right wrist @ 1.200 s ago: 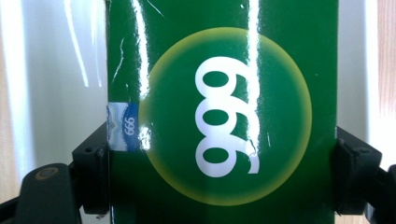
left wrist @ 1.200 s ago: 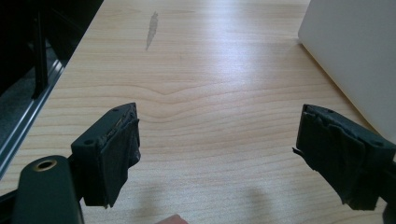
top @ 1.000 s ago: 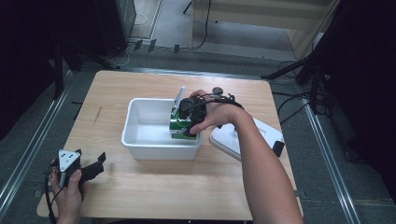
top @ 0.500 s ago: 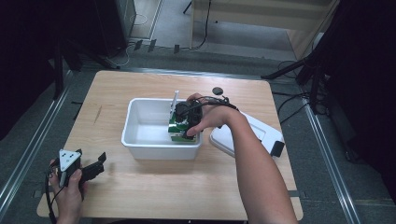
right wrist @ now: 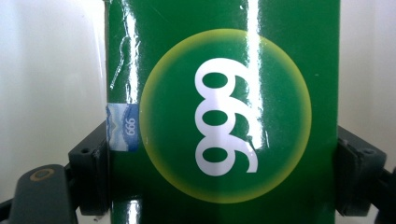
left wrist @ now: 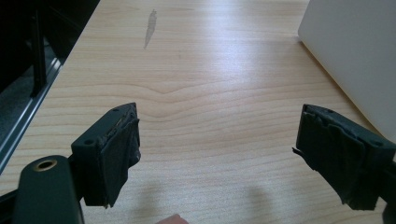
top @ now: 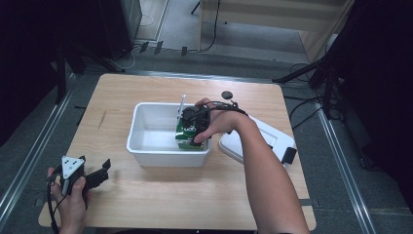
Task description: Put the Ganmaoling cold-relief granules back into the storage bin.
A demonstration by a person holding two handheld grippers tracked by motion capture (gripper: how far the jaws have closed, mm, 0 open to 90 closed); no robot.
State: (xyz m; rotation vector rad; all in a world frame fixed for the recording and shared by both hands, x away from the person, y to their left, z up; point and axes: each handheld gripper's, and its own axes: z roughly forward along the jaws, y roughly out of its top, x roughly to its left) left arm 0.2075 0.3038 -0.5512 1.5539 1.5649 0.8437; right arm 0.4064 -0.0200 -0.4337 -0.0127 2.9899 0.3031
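A glossy green box (right wrist: 224, 112) with a yellow disc and white "999" on it stands inside the white bin (top: 146, 146), against its right wall. My right gripper (top: 195, 127) reaches down into the bin and is shut on this green box (top: 186, 132), one black pad pressed to each side. A thin pale strip (top: 182, 105) sticks up beside the box. My left gripper (top: 100, 171) rests in a hand at the table's front left, open, with bare wood between its fingers (left wrist: 112, 154). The bin's outer wall (left wrist: 355, 46) shows at that view's upper right.
A white lid (top: 272, 141) with a black clip (top: 288, 155) lies on the table just right of the bin. A small black round object (top: 226, 94) sits behind the bin. Dark floor and metal rails border the table.
My right hand has shifted slightly left inside the bin with the green box still in its grip. The left gripper has stayed where it was.
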